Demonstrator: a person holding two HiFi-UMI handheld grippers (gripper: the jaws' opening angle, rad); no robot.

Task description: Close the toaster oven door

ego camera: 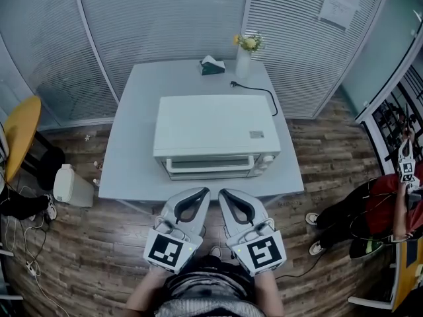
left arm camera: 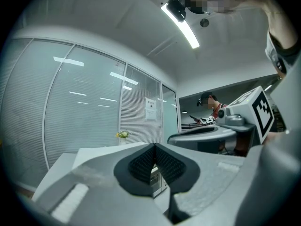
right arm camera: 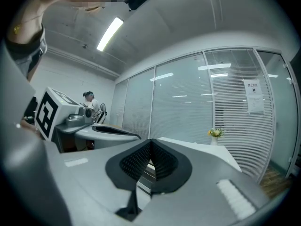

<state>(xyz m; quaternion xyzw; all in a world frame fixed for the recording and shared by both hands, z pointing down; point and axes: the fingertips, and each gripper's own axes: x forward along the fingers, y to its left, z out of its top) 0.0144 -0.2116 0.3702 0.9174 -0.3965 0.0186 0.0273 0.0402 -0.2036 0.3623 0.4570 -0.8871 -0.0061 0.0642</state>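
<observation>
Blinds and glass walls ring a pale grey square desk (ego camera: 129,157) carrying a white boxy toaster oven (ego camera: 215,127) near its front edge, while the grey left gripper (ego camera: 201,192) and right gripper (ego camera: 224,193), jaws together and empty, hover short of it, so the approach seems unstarted and reaching its glass door (ego camera: 211,167) comes next.

The scene was lit evenly and coolly by ceiling strip lights (left arm camera: 181,26), reflected as streaks in the glass partition (left arm camera: 89,93). Both gripper views were bent by fisheye distortion and vignetted black at the corners.
</observation>
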